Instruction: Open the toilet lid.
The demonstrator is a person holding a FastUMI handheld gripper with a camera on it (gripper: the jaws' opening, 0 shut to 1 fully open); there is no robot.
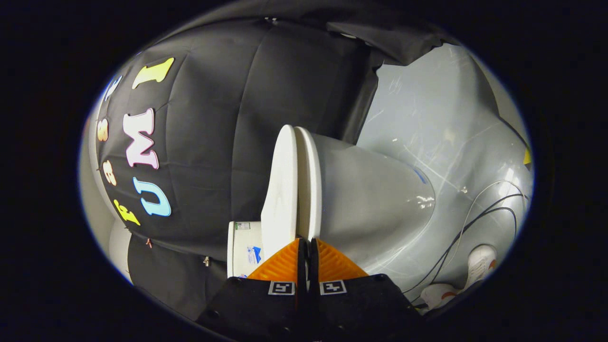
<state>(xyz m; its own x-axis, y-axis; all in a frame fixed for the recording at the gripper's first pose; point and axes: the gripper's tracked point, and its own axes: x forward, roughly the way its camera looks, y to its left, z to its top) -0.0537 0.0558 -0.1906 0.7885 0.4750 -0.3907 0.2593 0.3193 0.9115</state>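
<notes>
My hand-held gripper (307,244) is closed to a slit, gripping nothing; its tips sit at the seam between the toilet lid (281,190) and seat (309,185); the lid looks like stiff, smooth, light plastic, so I'd lift under its rim.

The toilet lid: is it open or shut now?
Shut: the lid lies flat against the seat, no gap. The gripper, fingers closed together, points at their seam.

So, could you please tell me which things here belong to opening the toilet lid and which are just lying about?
Job:
white plastic toilet lid
white seat ring
grey toilet bowl
gripper, fingers closed together at the lid's edge

Lying about:
black cables
white shoes
white cistern
</notes>
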